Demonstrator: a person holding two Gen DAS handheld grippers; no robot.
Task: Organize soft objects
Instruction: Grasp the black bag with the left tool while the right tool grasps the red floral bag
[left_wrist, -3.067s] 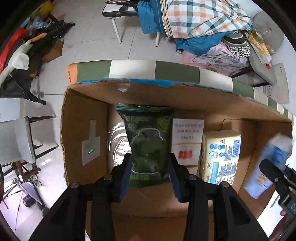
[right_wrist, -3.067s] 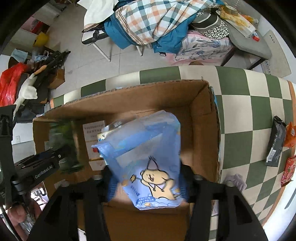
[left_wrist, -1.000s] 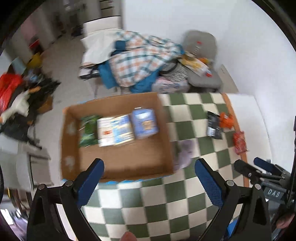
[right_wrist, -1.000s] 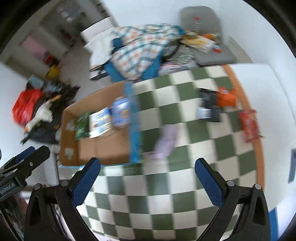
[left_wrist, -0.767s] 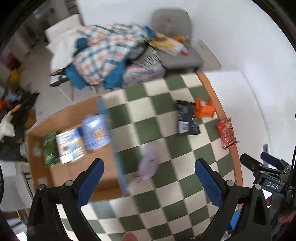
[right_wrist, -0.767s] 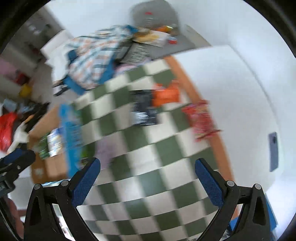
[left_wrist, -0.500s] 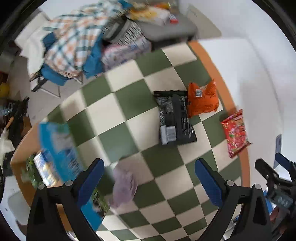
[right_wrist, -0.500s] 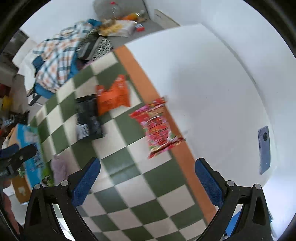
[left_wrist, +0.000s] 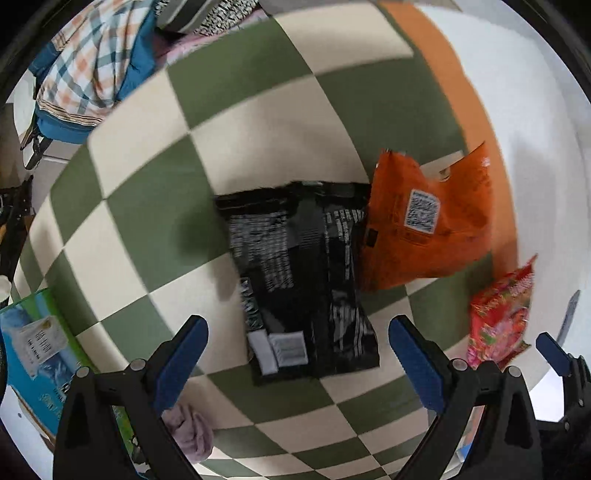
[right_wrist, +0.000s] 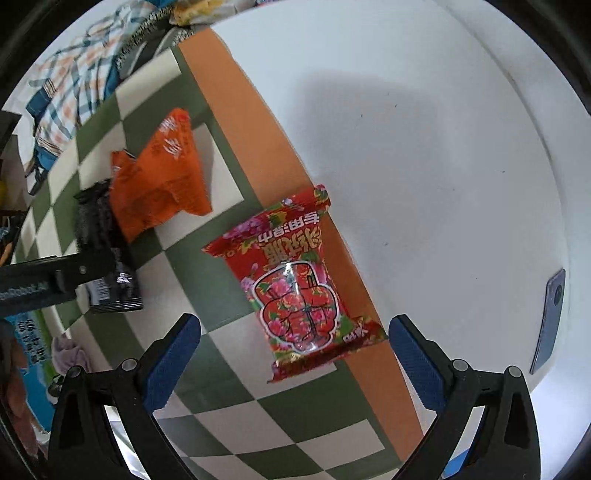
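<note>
While both claws hang over the checkered tabletop (left_wrist: 258, 122), neither one has anything in it. Left claw (left_wrist: 297, 354) is spread wide with its blue pads on either side of the black packet (left_wrist: 306, 280), above it and not touching as far as I can tell. That packet lies flat on the green and cream squares, printed side up, and its right edge tucks just under the orange packet (left_wrist: 428, 225), which sits to its right and a bit farther away, up against the orange border strip.

Right claw (right_wrist: 293, 354) is just as wide open, hovering over the red flowery packet (right_wrist: 295, 284). This one lies half on the checks and half on the orange strip at the tabletop's right edge, well apart from the orange packet (right_wrist: 162, 181) off to the far left. The black packet (right_wrist: 103, 258) shows beyond that, partly hidden by the left claw's arm.

Near the left edge there's a crumpled lilac cloth (left_wrist: 190, 432) on the tabletop, right beside a blue and green box flap (left_wrist: 40, 354). A pile of plaid fabric (left_wrist: 92, 62) sits past the far edge. Pretty blurry overall.
</note>
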